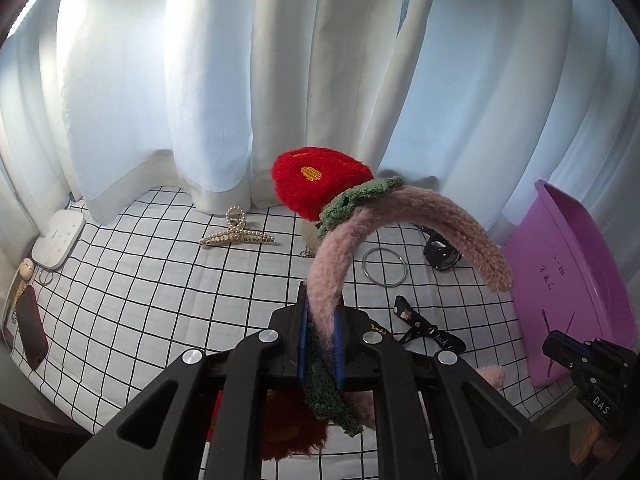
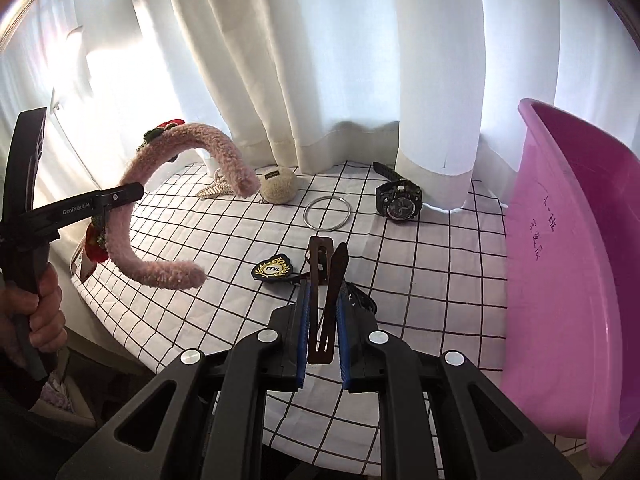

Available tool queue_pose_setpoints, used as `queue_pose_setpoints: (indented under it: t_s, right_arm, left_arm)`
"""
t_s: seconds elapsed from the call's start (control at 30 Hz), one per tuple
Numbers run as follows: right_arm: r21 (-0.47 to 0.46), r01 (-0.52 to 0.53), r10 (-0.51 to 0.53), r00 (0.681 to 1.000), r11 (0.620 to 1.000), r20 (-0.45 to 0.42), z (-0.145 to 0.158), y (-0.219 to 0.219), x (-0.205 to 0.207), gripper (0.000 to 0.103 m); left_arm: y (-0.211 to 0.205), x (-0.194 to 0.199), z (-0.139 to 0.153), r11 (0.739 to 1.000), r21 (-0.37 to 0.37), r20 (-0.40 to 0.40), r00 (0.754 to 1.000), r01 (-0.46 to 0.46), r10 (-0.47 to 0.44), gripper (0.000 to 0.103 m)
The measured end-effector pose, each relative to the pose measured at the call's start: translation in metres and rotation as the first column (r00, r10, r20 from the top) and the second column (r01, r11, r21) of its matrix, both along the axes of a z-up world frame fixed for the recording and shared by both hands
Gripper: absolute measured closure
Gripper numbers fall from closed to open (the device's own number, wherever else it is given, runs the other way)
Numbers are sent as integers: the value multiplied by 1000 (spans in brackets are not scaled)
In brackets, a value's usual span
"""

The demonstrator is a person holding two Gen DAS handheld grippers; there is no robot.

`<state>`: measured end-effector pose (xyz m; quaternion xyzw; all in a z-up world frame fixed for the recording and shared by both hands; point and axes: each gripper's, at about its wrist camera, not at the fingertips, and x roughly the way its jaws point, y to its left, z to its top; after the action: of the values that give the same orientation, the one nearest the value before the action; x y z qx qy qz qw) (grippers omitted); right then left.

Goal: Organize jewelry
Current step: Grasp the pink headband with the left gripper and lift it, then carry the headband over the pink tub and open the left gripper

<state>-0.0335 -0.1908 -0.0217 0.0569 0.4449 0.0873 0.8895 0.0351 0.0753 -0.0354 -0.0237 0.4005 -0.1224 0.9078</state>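
I see left gripper (image 1: 322, 336) clamped on fuzzy pink headband (image 1: 404, 224), held up over grid cloth (image 1: 160, 280); red knit flower (image 1: 316, 180), green leaves on band. Right gripper (image 2: 322, 316) pinching brown hair clip (image 2: 322, 280) near purple bin (image 2: 568, 240)

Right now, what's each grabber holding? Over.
Left gripper shut on fuzzy pink headband, lifted off cloth. Right gripper shut on brown hair clip. Pink plastic bin at right, nothing blocking.
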Motion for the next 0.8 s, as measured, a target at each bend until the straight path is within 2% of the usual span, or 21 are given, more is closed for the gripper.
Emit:
queue_pose_setpoints:
  t_s: [0.13,0.23,0.4,0.63,0.8]
  right_arm:
    - [-29,50,-47,995,998,85,38,-27,-13,91]
    - [-44,113,-106,986,993,132,61,-56,-24,91]
    - [-66,240,-227,961,969,158,81,-117,-44,91]
    - [-48,422,-415,903,905,109,72,-201,-63,91]
    - [-23,486,-485,874,874,39,47,-235,-69,91]
  left_arm:
    - [-38,-2,28,996,-23,62,995,81,-79,93]
    - [-75,-4,44,987,-26,106,982,159,-155,93]
    - [-148,-3,61,950,-40,127,945,309,-302,93]
    - [-270,-8,70,870,-49,133,867,490,-481,93]
    - [-341,-6,53,840,-13,73,839,542,-540,93]
